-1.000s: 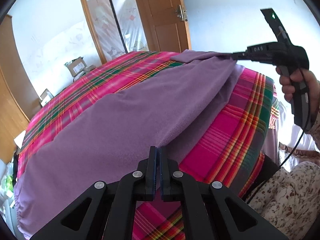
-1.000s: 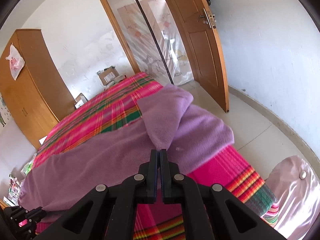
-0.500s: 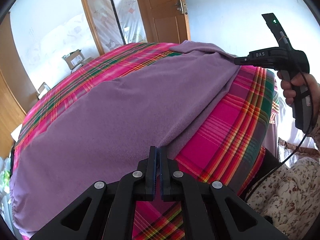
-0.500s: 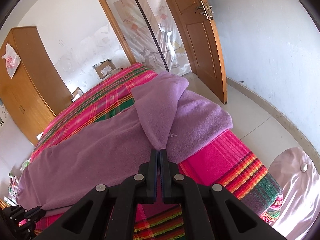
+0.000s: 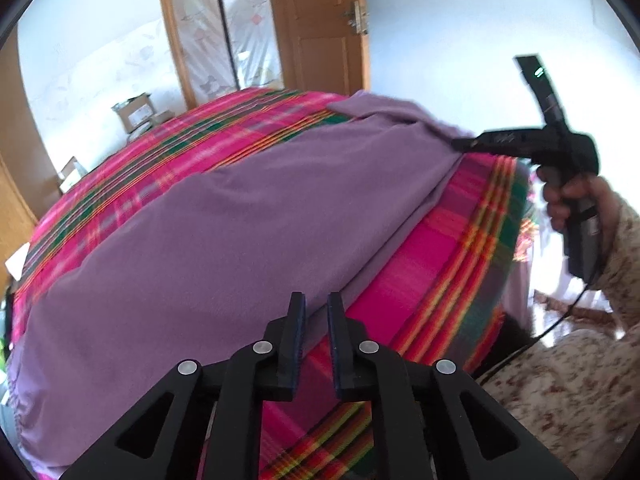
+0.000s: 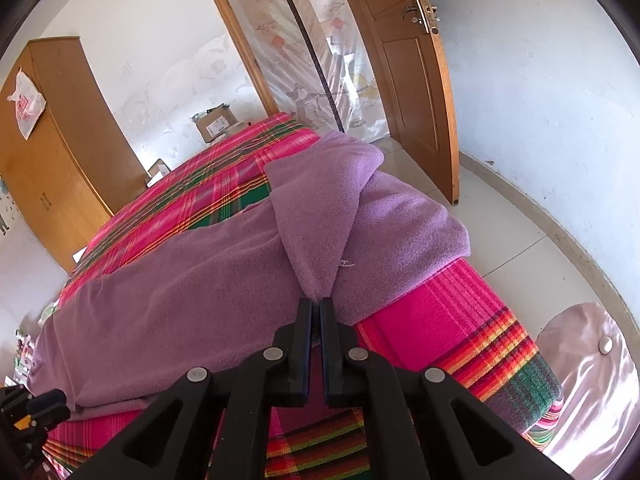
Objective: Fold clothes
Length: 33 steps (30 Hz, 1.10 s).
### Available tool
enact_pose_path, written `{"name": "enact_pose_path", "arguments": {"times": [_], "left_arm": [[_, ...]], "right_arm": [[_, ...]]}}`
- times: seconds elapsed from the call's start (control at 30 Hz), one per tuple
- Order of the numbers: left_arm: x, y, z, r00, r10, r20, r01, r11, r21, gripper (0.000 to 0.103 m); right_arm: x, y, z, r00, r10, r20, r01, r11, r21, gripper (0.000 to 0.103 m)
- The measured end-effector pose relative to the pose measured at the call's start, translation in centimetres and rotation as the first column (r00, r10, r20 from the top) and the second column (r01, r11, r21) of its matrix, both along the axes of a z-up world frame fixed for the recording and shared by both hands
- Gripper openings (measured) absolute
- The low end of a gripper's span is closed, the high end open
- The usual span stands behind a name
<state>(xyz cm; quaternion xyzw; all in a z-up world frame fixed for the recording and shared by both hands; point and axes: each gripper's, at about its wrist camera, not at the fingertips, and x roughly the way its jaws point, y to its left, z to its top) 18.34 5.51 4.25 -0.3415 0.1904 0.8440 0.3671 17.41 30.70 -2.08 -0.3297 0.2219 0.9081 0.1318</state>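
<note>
The left gripper (image 5: 316,312) has just been opening: its jaws, pinched together half a second ago, now stand slightly apart over the near edge of the bed (image 5: 420,264). The edge of the purple cloth (image 5: 224,232) lies in or just behind the gap; the pads do not appear to press it, so this end reads as released, though contact at the tips is hard to confirm. The cloth lies lengthwise along the near side of the bed, doubled over, its near edge short of the bed's near edge. Judgement: the left end of this fold has been laid down and the left hand is free for the next grasp. To the right, the right gripper (image 6: 317,308) is clenched on a bunched corner of the cloth, which rises in a peak from the tips near the bed's right-hand corner; that end is not yet laid flat. The right hand (image 5: 576,200) grips its handle, with a patterned sleeve (image 5: 624,248) behind. Hidden or unclear: the cloth's far left end runs to the edge of both views, its lower layer is covered, and the garment type cannot be determined.
</note>
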Motion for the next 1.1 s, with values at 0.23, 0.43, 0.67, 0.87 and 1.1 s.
{"name": "enact_pose_path", "arguments": {"times": [0.23,0.43,0.67,0.87,1.1], "left_arm": [[-1.1,0.6,0.7,1.000,0.003,0.012,-0.003,0.999,0.037,0.017],[-2.6,2.1,0.3,0.999,-0.003,0.039,0.001,0.999,0.048,0.019],[-3.8,5.2,-0.6,0.996,-0.068,0.057,0.066,0.997,0.038,0.022],[-4.3,8.0,-1.4,0.991,-0.099,0.092,0.094,0.994,0.051,0.022],[-3.5,9.1,-2.1,0.982,-0.153,0.112,0.150,0.988,0.036,0.023]], "right_arm": [[-0.1,-0.7,0.6,0.999,0.039,0.007,-0.039,0.995,0.093,0.009],[-0.2,-0.8,1.0,0.998,0.051,0.022,-0.054,0.989,0.137,0.015],[-1.4,-1.0,2.6,0.996,0.073,-0.047,-0.064,0.985,0.160,0.015],[-3.3,-2.2,2.0,0.993,0.117,0.002,-0.115,0.972,0.206,0.015],[-1.2,-1.0,0.4,0.998,0.059,0.038,-0.065,0.979,0.191,0.017]]}}
